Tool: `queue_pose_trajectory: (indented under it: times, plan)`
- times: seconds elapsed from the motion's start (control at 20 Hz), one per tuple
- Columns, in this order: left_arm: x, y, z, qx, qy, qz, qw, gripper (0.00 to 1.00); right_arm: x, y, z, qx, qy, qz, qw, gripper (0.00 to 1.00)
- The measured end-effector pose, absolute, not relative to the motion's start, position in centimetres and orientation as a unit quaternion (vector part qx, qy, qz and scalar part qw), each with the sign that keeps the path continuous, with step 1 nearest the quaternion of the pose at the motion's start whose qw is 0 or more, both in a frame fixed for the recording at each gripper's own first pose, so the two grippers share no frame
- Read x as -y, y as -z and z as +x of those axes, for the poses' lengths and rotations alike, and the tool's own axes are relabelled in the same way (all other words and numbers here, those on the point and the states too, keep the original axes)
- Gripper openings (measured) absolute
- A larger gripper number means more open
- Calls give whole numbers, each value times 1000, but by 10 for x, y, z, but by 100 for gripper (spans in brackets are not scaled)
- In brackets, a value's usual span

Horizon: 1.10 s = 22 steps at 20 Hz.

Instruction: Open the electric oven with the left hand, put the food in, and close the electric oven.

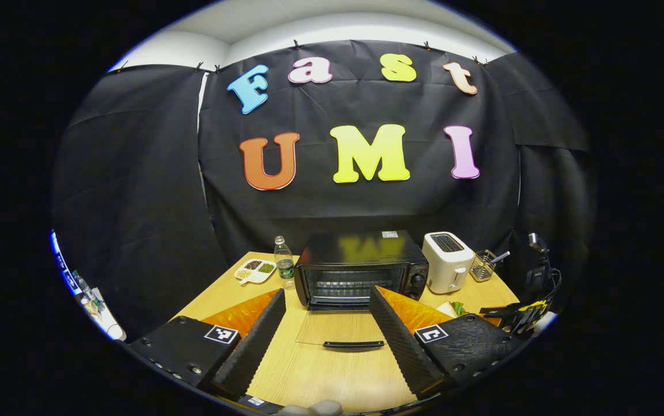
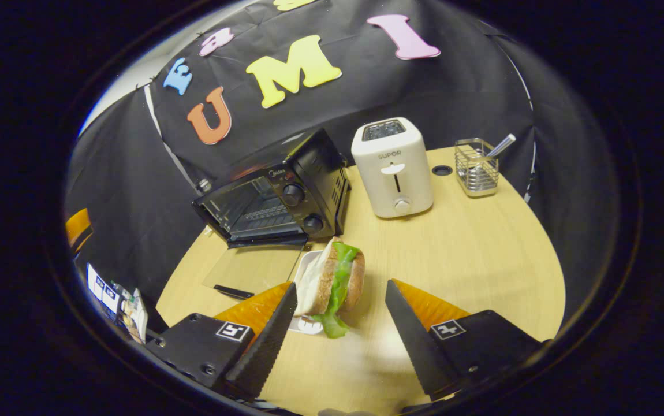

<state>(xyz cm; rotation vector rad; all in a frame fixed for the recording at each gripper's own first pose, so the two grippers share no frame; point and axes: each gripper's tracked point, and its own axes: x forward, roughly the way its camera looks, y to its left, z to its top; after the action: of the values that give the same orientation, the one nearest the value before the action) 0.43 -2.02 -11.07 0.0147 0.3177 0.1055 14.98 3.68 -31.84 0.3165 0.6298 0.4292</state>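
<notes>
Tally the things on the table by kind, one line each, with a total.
Appliances: 2, the electric oven and the toaster
Food items: 2, the sandwich and the sectioned snack plate
Bottles: 1, the water bottle
Wire holders: 1, the metal basket
Total: 6

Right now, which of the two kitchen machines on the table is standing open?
The black electric oven: its glass door is folded down flat onto the table. The white toaster to its right is a closed box with only a slot on top.
</notes>
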Motion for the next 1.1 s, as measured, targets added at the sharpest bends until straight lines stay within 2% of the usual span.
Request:
queue_pose_trajectory:
  times: [0.15, 0.2, 0.25, 0.35, 0.4, 0.45, 0.5, 0.6, 0.65, 0.7, 0.75, 0.8, 0.85, 0.9, 1.1]
  plan:
    - [28, 112, -1, -170, -69, 4, 983, 95, -46, 331, 168, -322, -232, 159, 904, 97]
    - [30, 113, -2, -175, -74, 2, 982, 95, -48, 332, 173, -326, -240, 163, 900, 84]
    - [31, 115, -1, -178, -78, 0, 981, 95, -50, 332, 177, -329, -249, 172, 895, 95]
    - [34, 116, 0, -182, -88, 3, 979, 95, -53, 336, 181, -341, -260, 188, 884, 74]
    - [35, 116, 0, -185, -93, 3, 978, 95, -53, 339, 182, -348, -263, 198, 878, 59]
    - [37, 114, 1, -188, -97, 4, 977, 95, -53, 336, 181, -354, -270, 211, 870, 53]
    - [37, 115, 0, -192, -102, 5, 976, 95, -55, 336, 181, -361, -274, 224, 863, 54]
    - [38, 115, 0, -191, -102, 2, 976, 95, -59, 331, 183, -363, -284, 243, 854, 48]
    - [40, 117, 2, -192, -100, 0, 976, 95, -61, 329, 179, -361, -288, 242, 853, 35]
    - [40, 117, 2, -192, -94, -1, 977, 95, -60, 324, 178, -354, -287, 238, 858, 30]
    - [40, 117, 3, -189, -88, -1, 978, 95, -60, 316, 176, -345, -282, 235, 864, 38]
    - [38, 115, 3, -184, -81, -1, 980, 96, -59, 305, 173, -333, -274, 233, 872, 38]
    - [38, 113, 3, -181, -72, 0, 981, 96, -59, 293, 169, -320, -268, 236, 878, 28]
    - [36, 112, 3, -179, -65, 1, 982, 95, -60, 277, 165, -306, -260, 243, 883, 38]
    - [29, 109, -2, -177, -39, 3, 983, 95, -70, 221, 151, -240, -217, 287, 902, 37]
